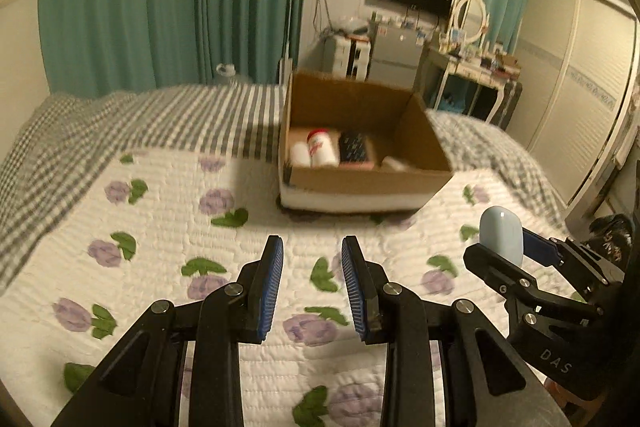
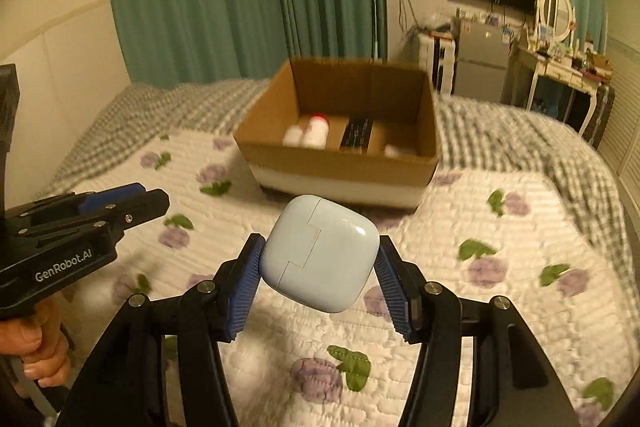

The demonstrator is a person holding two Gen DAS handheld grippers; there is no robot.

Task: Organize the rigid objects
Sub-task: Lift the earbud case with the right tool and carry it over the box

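Right gripper (image 2: 318, 281) clamps pale-blue earbud case (image 2: 320, 253) above quilt (image 2: 500, 307) | left gripper (image 1: 312, 287) narrowly parted, empty | case looks light, stiff, glossy-slick: squeeze flat sides | cardboard box (image 2: 340, 175) far ahead

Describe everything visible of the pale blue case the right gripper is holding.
The pale blue case is a small, glossy, hard-looking shell with rounded corners and a stepped seam running across its face; it looks closed. It sits tilted, clamped at two opposite sides between the ribbed blue fingers of the right gripper, lifted clear of the floral quilt, short of the cardboard box. In the left wrist view it shows edge-on.
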